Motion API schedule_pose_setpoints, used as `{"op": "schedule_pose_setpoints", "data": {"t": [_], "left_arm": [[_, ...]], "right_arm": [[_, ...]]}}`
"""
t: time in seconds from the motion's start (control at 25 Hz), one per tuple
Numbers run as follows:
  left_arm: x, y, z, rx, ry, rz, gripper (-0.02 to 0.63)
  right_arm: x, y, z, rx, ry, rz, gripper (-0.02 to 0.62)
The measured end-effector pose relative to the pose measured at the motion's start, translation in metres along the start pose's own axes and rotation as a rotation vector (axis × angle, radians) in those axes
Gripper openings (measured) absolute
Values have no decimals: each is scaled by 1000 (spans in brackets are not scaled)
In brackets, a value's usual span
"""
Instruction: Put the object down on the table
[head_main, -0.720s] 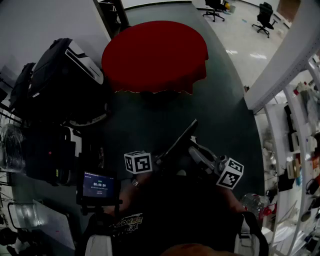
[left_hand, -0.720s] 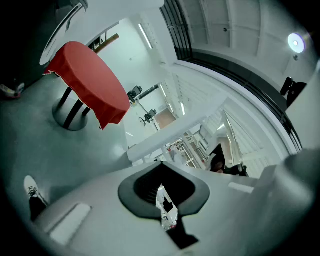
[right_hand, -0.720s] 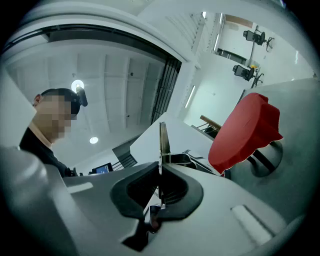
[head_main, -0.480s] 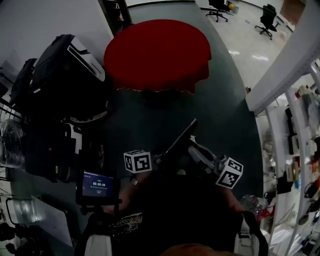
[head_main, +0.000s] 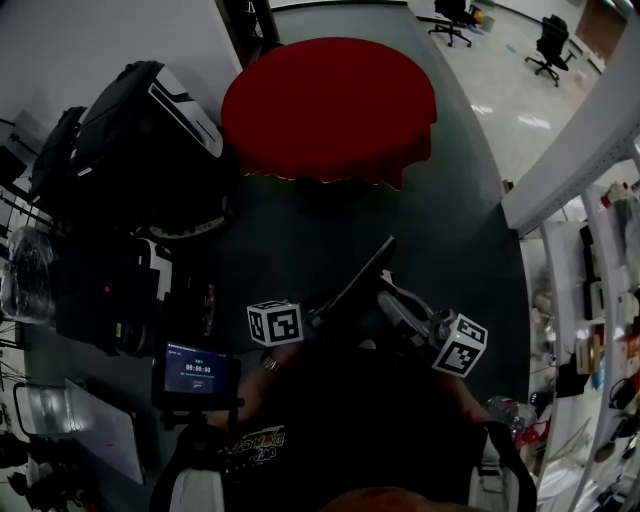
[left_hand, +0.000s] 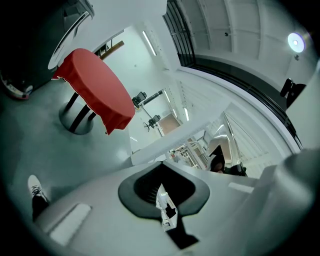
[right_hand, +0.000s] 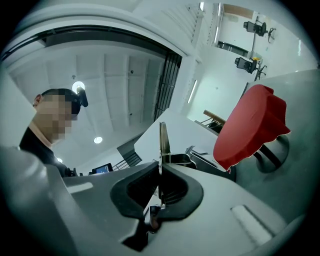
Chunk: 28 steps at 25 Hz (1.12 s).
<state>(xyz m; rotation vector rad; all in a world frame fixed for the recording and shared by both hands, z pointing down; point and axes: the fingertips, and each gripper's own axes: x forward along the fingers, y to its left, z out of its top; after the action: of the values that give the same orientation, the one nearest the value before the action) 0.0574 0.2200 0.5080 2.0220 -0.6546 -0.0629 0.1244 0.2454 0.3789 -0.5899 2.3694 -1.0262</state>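
Note:
A round table under a red cloth (head_main: 330, 105) stands ahead on the grey-green floor; it also shows in the left gripper view as the red table (left_hand: 95, 92) and in the right gripper view as the red table (right_hand: 252, 125). Both grippers are held close to the person's body, each shut on a thin flat dark object (head_main: 358, 282) that slants up between them. My left gripper (head_main: 318, 322) grips its lower end, seen edge-on as a pale strip (left_hand: 164, 204). My right gripper (head_main: 388, 302) clamps the object's edge (right_hand: 162, 145) from the right. The object hangs well short of the table.
Black bags and a case (head_main: 130, 130) are piled at the left. A small screen on a stand (head_main: 195, 372) sits at lower left. Shelves with clutter (head_main: 600, 300) and a white beam (head_main: 570, 150) line the right. Office chairs (head_main: 455, 15) stand at the far back.
The head view has drifted, so the red table sits a little further right in the picture. Both grippers and the flat object keep their places.

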Motion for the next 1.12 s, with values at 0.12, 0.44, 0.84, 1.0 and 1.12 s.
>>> {"op": "schedule_pose_setpoints", "data": {"t": [0.12, 0.44, 0.84, 1.0, 1.12], "left_arm": [[3, -3, 4, -2, 11, -4, 11], [8, 16, 30, -23, 36, -8, 11], [30, 70, 136, -38, 64, -63, 11], [22, 102, 194, -8, 59, -62, 11], [6, 136, 239, 18, 47, -41, 11]], "right_arm": [[0, 0, 7, 2, -25, 10, 6], [22, -27, 23, 21, -63, -16, 6], [118, -92, 74, -8, -79, -98, 5], [171, -127, 95, -17, -105, -127, 5], [228, -157, 119, -38, -127, -122, 5]]}}
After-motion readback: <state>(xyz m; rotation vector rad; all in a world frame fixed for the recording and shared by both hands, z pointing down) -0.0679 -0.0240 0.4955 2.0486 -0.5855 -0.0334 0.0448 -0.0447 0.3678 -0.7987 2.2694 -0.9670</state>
